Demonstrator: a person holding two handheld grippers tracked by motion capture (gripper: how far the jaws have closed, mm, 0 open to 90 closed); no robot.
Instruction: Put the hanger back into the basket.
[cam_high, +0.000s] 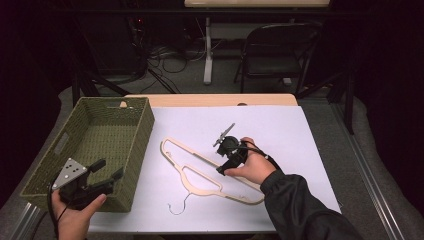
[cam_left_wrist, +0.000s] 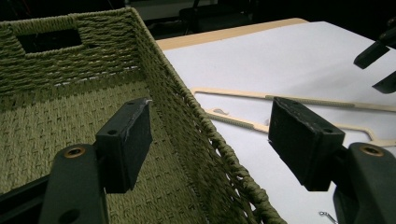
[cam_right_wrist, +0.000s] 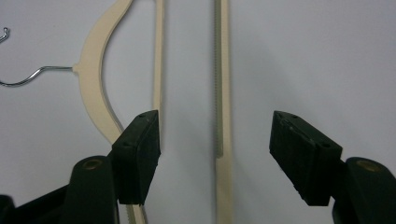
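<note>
Hanger (cam_high: 210, 170) flat mid-sheet, basket (cam_high: 135, 150) rim at its 9 o'clock, bare sheet toward 3. Right gripper (cam_right_wrist: 215, 140) jaws wide apart over its bar, gripping nothing. Left gripper (cam_left_wrist: 210, 140) wide apart, straddling basket rim.

The left gripper (cam_high: 102, 172) sits in the person's left hand (cam_high: 75, 212) at the near left corner of the counter (cam_high: 280, 125), its fingers (cam_left_wrist: 126, 142) spread wide and gripping nothing. The right gripper (cam_high: 224, 135), held in the right hand (cam_high: 252, 165) on a dark-sleeved forearm over the counter's middle, points away from the person with fingers (cam_right_wrist: 140, 154) fully parted.
</note>
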